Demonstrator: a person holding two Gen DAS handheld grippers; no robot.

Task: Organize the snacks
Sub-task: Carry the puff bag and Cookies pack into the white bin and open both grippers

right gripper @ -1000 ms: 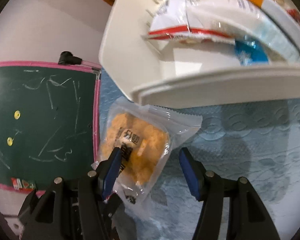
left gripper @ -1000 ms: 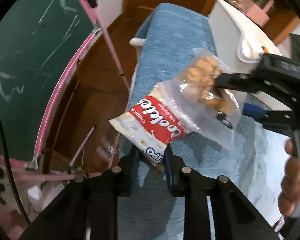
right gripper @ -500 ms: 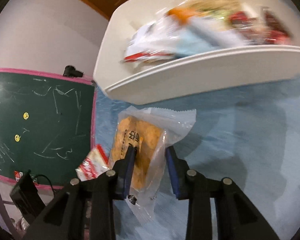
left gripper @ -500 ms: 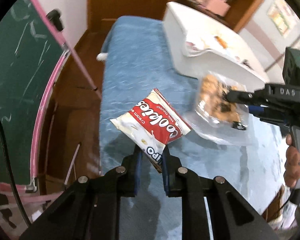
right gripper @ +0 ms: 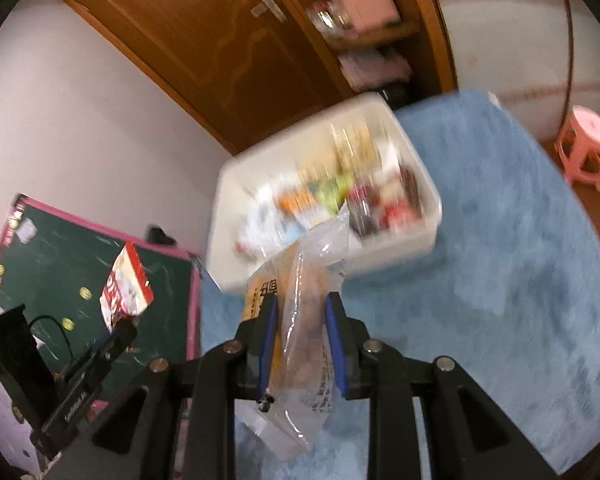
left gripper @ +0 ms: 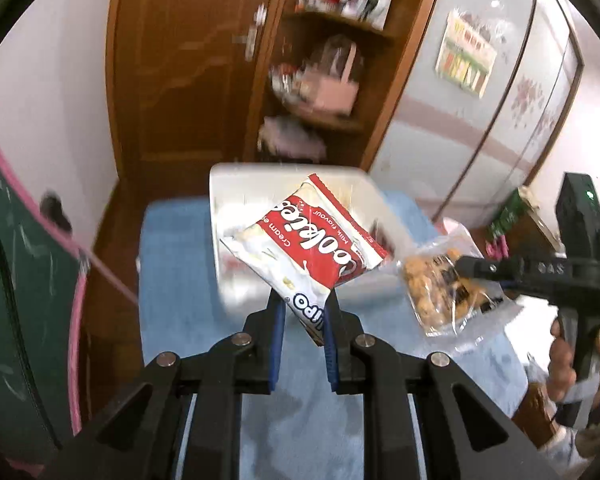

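Note:
My left gripper (left gripper: 302, 308) is shut on a red and white cookie packet (left gripper: 304, 236), held in the air in front of the white bin (left gripper: 236, 172). The packet also shows in the right wrist view (right gripper: 124, 284). My right gripper (right gripper: 298, 316) is shut on a clear bag of orange-brown snacks (right gripper: 300, 320), lifted above the blue cloth. That bag also shows in the left wrist view (left gripper: 440, 284), to the right of the packet. The white bin (right gripper: 228, 240) holds several snack packs and stands just beyond the bag.
The table is covered by a blue cloth (right gripper: 500, 260). A green chalkboard with a pink frame (right gripper: 60, 264) stands to the left. A wooden door and shelves (left gripper: 204, 60) are behind the bin. A pink stool (right gripper: 584, 140) is at the far right.
Both grippers have lifted their snacks off the blue cloth and tilted up toward the white bin. The right gripper closed on the clear bag during this second.

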